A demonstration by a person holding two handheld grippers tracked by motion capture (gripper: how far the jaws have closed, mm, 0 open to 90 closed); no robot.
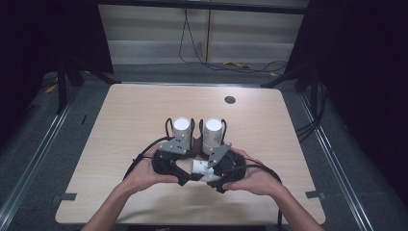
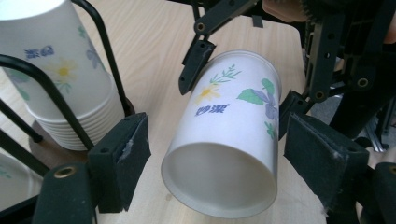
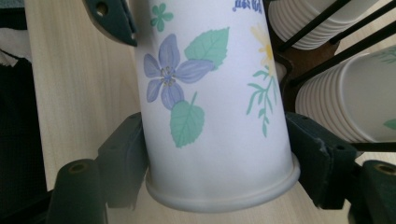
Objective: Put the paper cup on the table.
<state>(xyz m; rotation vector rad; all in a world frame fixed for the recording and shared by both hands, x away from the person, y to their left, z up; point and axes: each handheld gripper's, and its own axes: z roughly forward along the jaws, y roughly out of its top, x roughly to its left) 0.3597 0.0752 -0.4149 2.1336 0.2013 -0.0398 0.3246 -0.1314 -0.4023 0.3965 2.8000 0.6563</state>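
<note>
On our wood table (image 1: 120, 144) stand two cup stacks (image 1: 182, 126). Our right gripper (image 3: 219, 154) squeezes a flowery cup (image 3: 210, 107); our left gripper (image 2: 217, 163) sits loose around it, not pinching

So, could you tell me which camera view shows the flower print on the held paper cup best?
The right gripper view: the paper cup shows its purple flower and leaves large. The left gripper view shows its base end and smaller print; the high view, a white sliver between the grippers.

Paper cup (image 1: 201, 168), high view: largely hidden beneath both grippers. Cup stacks (image 3: 327, 18), right gripper view: cut off by top and right edges. Blue lettering (image 3: 247, 4) on the cup: cropped, unreadable.
</note>
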